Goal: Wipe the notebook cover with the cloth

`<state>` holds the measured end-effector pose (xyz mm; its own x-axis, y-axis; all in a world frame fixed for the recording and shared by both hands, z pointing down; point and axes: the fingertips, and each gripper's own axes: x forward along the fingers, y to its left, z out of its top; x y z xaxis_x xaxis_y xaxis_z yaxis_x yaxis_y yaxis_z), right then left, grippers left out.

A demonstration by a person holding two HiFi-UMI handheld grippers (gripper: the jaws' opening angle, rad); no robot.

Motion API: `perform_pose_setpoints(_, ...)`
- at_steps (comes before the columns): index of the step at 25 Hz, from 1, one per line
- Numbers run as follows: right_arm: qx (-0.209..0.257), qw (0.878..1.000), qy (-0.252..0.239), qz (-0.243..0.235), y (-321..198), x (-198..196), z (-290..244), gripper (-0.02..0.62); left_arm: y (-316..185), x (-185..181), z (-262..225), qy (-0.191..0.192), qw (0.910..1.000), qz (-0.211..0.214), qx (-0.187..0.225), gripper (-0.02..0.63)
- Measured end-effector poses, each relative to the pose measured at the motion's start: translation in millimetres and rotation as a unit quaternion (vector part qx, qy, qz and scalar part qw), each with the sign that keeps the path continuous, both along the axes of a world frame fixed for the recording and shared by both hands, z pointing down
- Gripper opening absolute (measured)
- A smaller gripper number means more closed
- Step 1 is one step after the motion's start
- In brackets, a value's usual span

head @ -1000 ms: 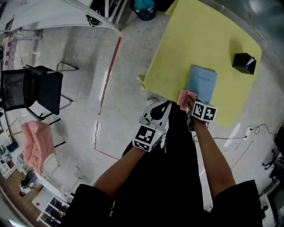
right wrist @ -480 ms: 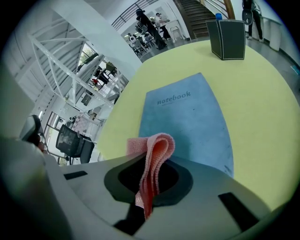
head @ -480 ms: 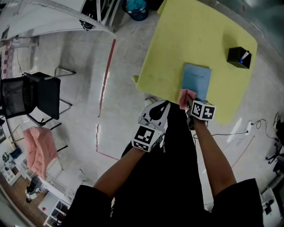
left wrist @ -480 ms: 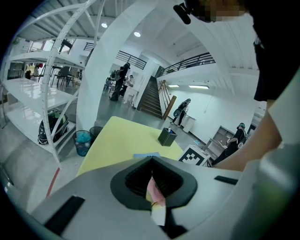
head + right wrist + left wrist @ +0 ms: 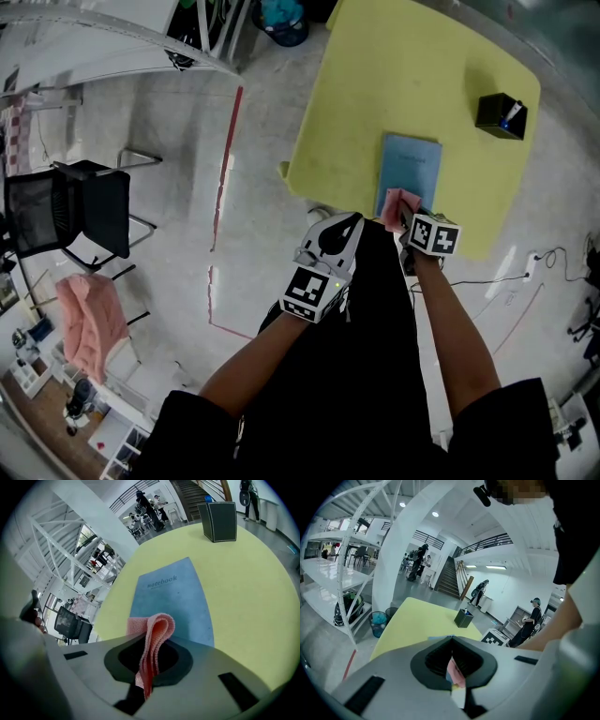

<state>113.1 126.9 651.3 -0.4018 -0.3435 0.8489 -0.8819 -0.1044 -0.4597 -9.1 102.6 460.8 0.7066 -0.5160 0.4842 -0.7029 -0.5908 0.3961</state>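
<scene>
A blue notebook (image 5: 411, 169) lies closed on the yellow table (image 5: 375, 84), near its front edge. My right gripper (image 5: 407, 219) is shut on a folded pink cloth (image 5: 398, 204), which hangs over the notebook's near end. In the right gripper view the cloth (image 5: 153, 639) stands pinched in the right gripper (image 5: 149, 665), with the notebook (image 5: 173, 599) just ahead. My left gripper (image 5: 349, 225) hovers short of the table's front edge, to the left of the right one. In its own view the left gripper (image 5: 451, 644) is shut, with nothing in it.
A black pen holder (image 5: 497, 114) stands on the table's far right, also visible as a black box (image 5: 219, 521). A black chair (image 5: 75, 202) and a pink-draped chair (image 5: 89, 319) stand on the floor at left. A bin (image 5: 283, 17) sits by the table's far corner.
The cloth in my right gripper has shifted a little to the right, from the notebook's near-left corner to over its near end. The left gripper has stayed put.
</scene>
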Motion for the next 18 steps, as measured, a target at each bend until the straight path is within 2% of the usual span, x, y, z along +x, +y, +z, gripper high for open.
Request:
perform_pose_setpoints(8,0.000,1.000,0.003,-0.019,5.6,9.5,4.3,0.035,-0.8,15.9,2.8,-0.002,0.9999,0.012,-0.002,0.005)
perform_pose_setpoints(18,0.001,1.000,0.003,-0.019,5.7,26.6,0.6,0.035,-2.3,30.6,3.8,-0.007,0.9997,0.020,-0.007,0.006)
